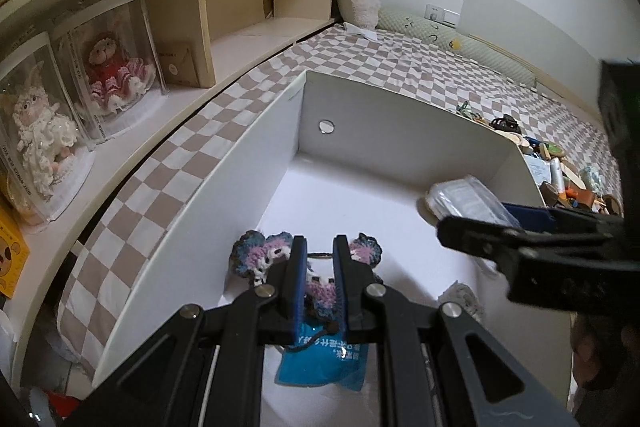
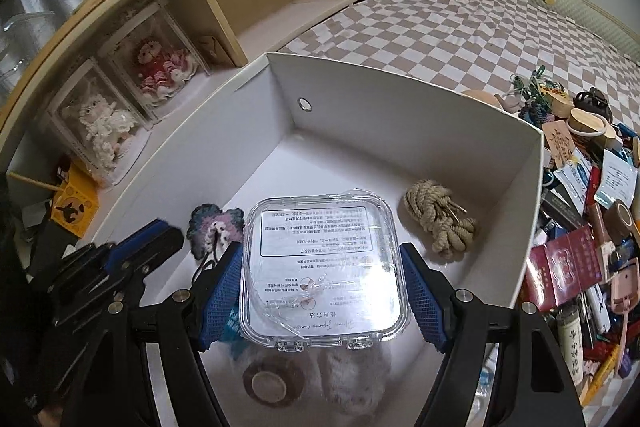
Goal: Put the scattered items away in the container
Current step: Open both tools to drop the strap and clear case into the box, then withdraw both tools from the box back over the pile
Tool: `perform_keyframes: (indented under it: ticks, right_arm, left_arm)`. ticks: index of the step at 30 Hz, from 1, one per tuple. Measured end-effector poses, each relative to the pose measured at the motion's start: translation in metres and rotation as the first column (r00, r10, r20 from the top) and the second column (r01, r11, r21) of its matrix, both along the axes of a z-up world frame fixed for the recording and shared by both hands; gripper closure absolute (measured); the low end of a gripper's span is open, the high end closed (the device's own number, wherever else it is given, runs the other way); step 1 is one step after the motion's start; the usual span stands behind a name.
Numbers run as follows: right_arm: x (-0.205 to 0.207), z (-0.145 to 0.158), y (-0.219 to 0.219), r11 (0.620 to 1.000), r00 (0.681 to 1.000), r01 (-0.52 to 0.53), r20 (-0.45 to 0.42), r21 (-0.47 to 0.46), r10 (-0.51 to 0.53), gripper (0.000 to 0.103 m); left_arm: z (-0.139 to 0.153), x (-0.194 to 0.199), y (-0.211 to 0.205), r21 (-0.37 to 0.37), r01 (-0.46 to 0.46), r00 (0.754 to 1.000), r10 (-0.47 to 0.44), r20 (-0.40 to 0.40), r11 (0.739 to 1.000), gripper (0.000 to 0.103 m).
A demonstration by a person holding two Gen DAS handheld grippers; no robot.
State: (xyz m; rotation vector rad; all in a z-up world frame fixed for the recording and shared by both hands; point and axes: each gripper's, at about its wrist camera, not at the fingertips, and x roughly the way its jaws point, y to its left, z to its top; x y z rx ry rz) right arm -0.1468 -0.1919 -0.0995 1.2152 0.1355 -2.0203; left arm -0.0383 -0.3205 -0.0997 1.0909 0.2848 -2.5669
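A white open box (image 1: 400, 115) sits on the checkered bed; it also shows in the right wrist view (image 2: 400, 107). My left gripper (image 1: 320, 247) hangs over the box floor, its jaws a narrow gap apart, above a purple-blue crochet piece (image 1: 256, 251) that lies on the floor; nothing is clamped. A blue packet (image 1: 320, 359) lies below it. My right gripper (image 2: 322, 259) is shut on a clear square lidded container (image 2: 324, 267), held above the box floor. The crochet piece (image 2: 216, 223) and a coil of rope (image 2: 440, 223) lie in the box.
A heap of several scattered items (image 2: 580, 227) lies on the bed right of the box. A wooden shelf (image 1: 120, 67) with boxed dolls (image 1: 116, 67) runs along the left. The checkered sheet (image 1: 420, 67) stretches beyond the box. A furry item (image 2: 352, 371) lies under the container.
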Motion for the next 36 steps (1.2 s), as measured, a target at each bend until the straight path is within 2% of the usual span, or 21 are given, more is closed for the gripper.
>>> perform_keyframes:
  ticks: [7,8,9,10,12,27,30,31,34,36]
  right_arm:
    - [-0.009,0.0,0.0,1.0,1.0,0.024,0.01,-0.005,-0.024,0.025]
    - [-0.01,0.0,0.001,0.999,0.999,0.032,0.013,-0.012,-0.032,0.021]
    - [-0.01,0.0,0.004,0.999,0.999,0.044,0.02,-0.02,-0.043,0.011]
    - [-0.011,0.0,0.007,0.998,0.998,0.051,0.023,-0.028,-0.05,0.006]
    - [-0.011,0.003,0.012,0.997,0.998,0.064,0.02,-0.041,-0.063,0.006]
    - [-0.001,0.019,0.031,0.996,0.998,0.066,-0.006,-0.066,-0.066,0.006]
    - [0.002,0.024,0.037,0.994,0.997,0.074,-0.02,-0.078,-0.076,0.006]
    - [0.003,0.025,0.039,0.994,0.997,0.077,-0.023,-0.08,-0.079,0.005]
    - [0.006,0.027,0.046,0.993,0.995,0.085,-0.04,-0.078,-0.088,0.0]
    - [0.008,0.028,0.051,0.993,0.993,0.095,-0.06,-0.075,-0.099,0.0]
  left_arm:
    - [0.002,0.001,-0.001,0.015,-0.004,1.0,0.004,-0.005,1.0,0.09]
    - [0.002,0.002,-0.001,0.013,-0.007,1.0,0.007,-0.003,1.0,0.089]
    - [0.002,0.002,-0.001,0.014,-0.008,1.0,0.008,-0.002,1.0,0.086]
    - [0.002,0.002,-0.001,0.016,-0.009,1.0,0.009,-0.002,1.0,0.078]
    - [0.003,0.004,0.0,0.018,-0.011,1.0,0.011,-0.006,1.0,0.068]
    - [0.022,0.011,0.013,0.006,-0.02,0.999,0.02,-0.026,1.0,0.065]
    - [0.025,0.014,0.013,0.016,-0.029,0.999,0.03,-0.039,0.999,0.032]
    - [0.027,0.016,0.014,0.021,-0.03,0.998,0.031,-0.052,0.999,0.025]
    - [0.031,0.019,0.015,0.027,-0.034,0.997,0.035,-0.064,0.999,0.012]
    - [0.033,0.02,0.017,0.025,-0.035,0.997,0.037,-0.068,0.999,0.01]
